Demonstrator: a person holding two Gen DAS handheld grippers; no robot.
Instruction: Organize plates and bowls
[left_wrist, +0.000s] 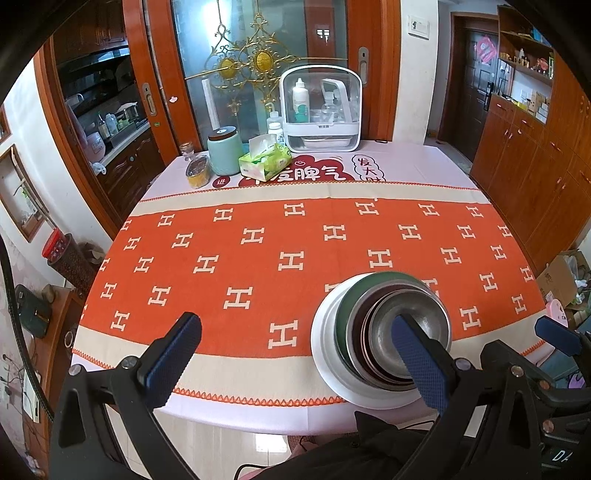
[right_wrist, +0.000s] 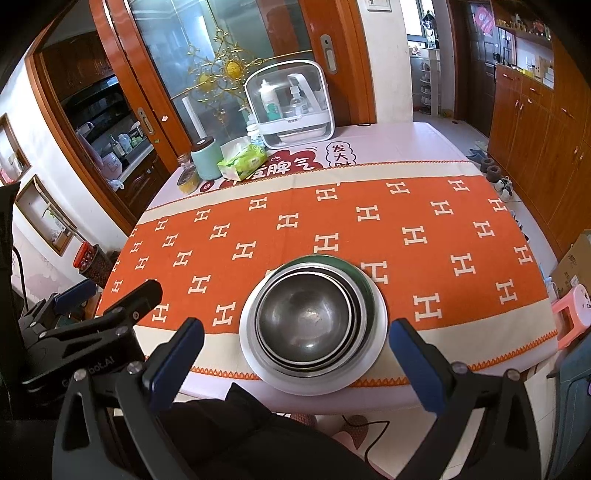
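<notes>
A stack of dishes sits near the table's front edge: a white plate (right_wrist: 376, 332) at the bottom, a green plate (right_wrist: 364, 278) on it, then nested metal bowls (right_wrist: 306, 317). The stack also shows in the left wrist view (left_wrist: 369, 321), right of centre. My right gripper (right_wrist: 295, 354) is open, its fingers spread wider than the stack, held just in front of it and empty. My left gripper (left_wrist: 295, 362) is open and empty, to the left of the stack; its right finger (left_wrist: 421, 362) overlaps the bowls in the view.
An orange cloth with H marks (left_wrist: 258, 258) covers the table. At the far side stand a white organiser box (left_wrist: 319, 110), a tissue pack (left_wrist: 264, 160), a teal jar (left_wrist: 223, 151) and a small yellow jar (left_wrist: 196, 171). Wooden cabinets (left_wrist: 535, 147) line the right.
</notes>
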